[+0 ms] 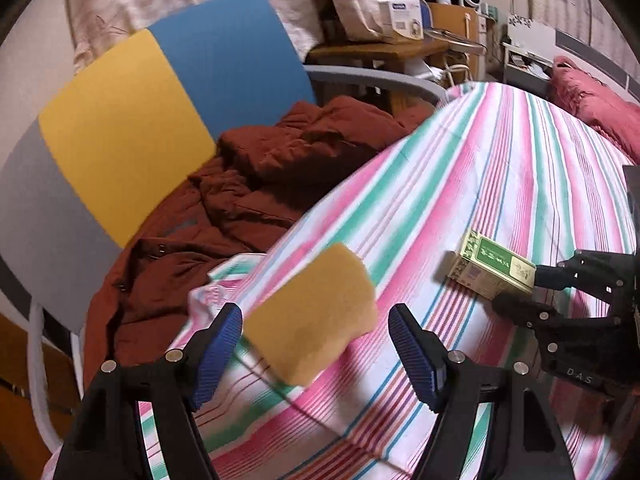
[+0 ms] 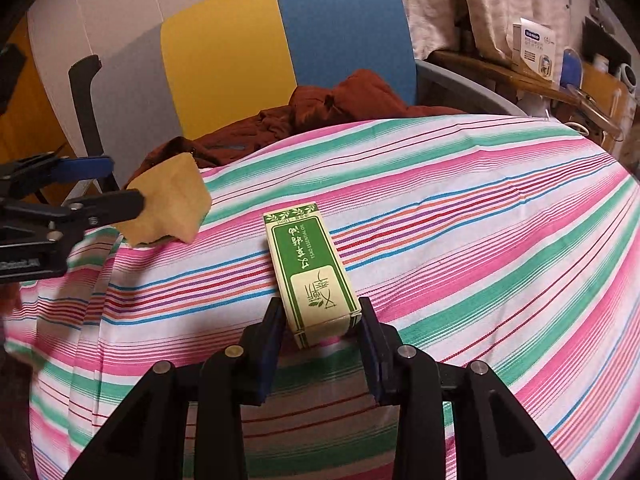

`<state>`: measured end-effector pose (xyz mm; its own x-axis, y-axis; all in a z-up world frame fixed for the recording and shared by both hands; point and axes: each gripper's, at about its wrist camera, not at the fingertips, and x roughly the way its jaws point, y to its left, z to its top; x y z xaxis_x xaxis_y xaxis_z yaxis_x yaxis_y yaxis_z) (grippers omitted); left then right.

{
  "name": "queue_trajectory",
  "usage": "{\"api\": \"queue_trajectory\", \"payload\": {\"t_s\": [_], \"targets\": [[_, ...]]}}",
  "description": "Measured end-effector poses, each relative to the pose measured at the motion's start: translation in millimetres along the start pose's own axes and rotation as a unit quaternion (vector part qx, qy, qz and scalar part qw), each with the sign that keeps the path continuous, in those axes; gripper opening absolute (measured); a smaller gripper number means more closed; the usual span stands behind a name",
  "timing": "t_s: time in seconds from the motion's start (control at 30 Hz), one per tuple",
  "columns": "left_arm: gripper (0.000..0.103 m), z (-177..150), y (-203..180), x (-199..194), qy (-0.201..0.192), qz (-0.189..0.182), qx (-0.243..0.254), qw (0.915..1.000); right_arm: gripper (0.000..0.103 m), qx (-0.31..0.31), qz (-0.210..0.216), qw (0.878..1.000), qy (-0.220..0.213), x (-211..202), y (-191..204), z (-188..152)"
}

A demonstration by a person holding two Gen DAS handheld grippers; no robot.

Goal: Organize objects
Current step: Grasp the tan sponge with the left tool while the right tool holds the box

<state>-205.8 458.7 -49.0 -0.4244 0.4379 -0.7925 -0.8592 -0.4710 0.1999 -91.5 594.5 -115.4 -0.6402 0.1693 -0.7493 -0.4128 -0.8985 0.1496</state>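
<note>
Right gripper (image 2: pixel 320 344) sits lowest in its own view, blue pads pressed on both long sides of one green-and-cream box (image 2: pixel 310 270) at its near end. Clamped, no gap showing. Box lies flat on the striped bedsheet (image 2: pixel 480 220), far end pointing toward the chair, label up.

Left gripper (image 1: pixel 316 350): fingers spread wide, not touching anything as far as I can see. One yellow sponge (image 1: pixel 312 316) sits in the gap between the pads, near the edge of the bed. In the left wrist view there's daylight on both sides of it. From the right wrist view the sponge (image 2: pixel 168 204) is partly behind the left gripper's (image 2: pixel 120 184) nearer finger, so contact there can't be ruled out from that angle alone.

Count of task items: one box, one sponge. Well apart on the sheet, sponge toward the chair-side edge, box nearer the middle.

Two grippers, both angled down at the bed, side by side; the right gripper (image 1: pixel 516 292) shows at the right edge of the left view, holding the box (image 1: pixel 490 268).

Background: one chair (image 1: pixel 160 100) with grey, yellow and blue panels on the back, one rust-brown garment (image 1: pixel 240 200) heaped on its seat, touching the bed edge. One red pillow (image 1: pixel 596 108) at the far end of the bed. Cluttered wooden shelf (image 1: pixel 384 50) behind, items too small to count.
</note>
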Motion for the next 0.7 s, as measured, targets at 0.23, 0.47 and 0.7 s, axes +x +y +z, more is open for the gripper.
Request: {"api": "queue_trajectory", "payload": {"t_s": [0.23, 0.47, 0.7], "targets": [[0.070, -11, -19, 11, -0.006, 0.006, 0.021, 0.9997, 0.036, -0.001, -0.001, 1.000, -0.001, -3, 1, -1], [0.049, -17, -9, 5, -0.029, 0.007, -0.043, 0.9986, 0.036, -0.001, -0.002, 1.000, -0.002, -8, 3, -4], [0.041, -30, -18, -2, -0.053, 0.029, -0.065, 0.9961, 0.036, -0.002, -0.003, 1.000, -0.001, -8, 4, -5]]}}
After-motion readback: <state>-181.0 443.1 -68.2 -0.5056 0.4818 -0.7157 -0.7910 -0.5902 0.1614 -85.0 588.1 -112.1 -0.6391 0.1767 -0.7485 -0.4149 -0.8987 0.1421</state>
